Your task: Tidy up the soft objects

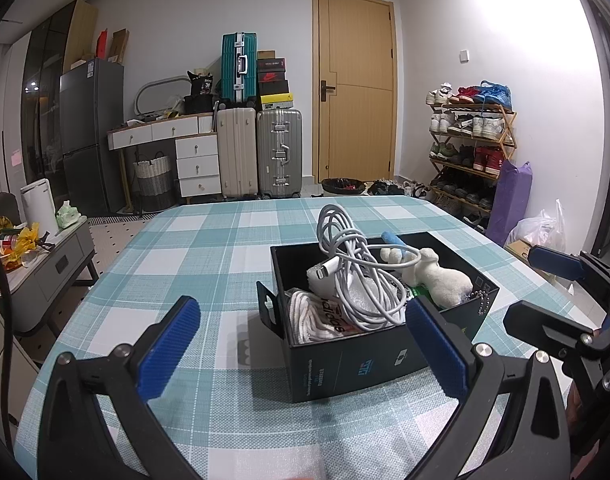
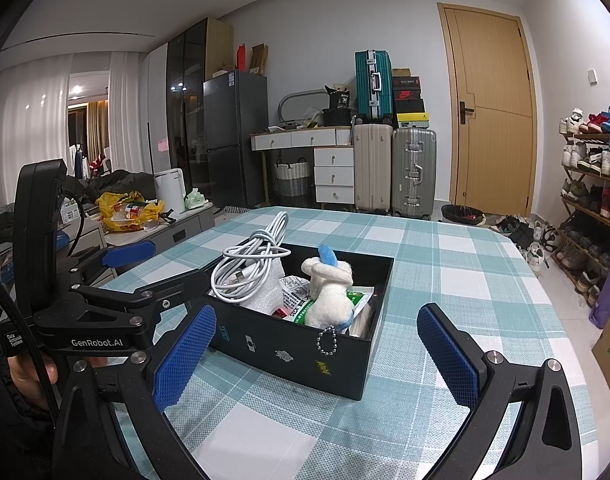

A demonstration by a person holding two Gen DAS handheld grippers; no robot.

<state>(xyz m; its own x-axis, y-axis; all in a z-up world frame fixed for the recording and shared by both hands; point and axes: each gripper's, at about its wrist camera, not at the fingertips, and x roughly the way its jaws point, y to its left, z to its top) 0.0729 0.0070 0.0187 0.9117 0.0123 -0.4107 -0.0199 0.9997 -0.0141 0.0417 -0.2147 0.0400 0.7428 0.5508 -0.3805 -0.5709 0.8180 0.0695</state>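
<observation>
A black box (image 1: 345,364) (image 2: 305,354) stands on the checked tablecloth. In it lie a coiled white cable (image 1: 357,272) (image 2: 251,264), a white plush toy with a blue ear and a bead chain (image 1: 441,276) (image 2: 329,296), a white cloth with lettering (image 1: 317,316) and green-white packets (image 2: 301,300). My left gripper (image 1: 305,348) is open and empty, just in front of the box. My right gripper (image 2: 317,360) is open and empty, in front of the box's near wall. The right gripper shows at the right of the left wrist view (image 1: 545,288); the left gripper shows at the left of the right wrist view (image 2: 153,268).
The table (image 1: 193,248) (image 2: 445,264) carries only the box. A low grey cabinet (image 1: 45,276) with clutter stands left of the table. Suitcases (image 1: 261,152), a door (image 1: 353,88) and a shoe rack (image 1: 469,148) are behind.
</observation>
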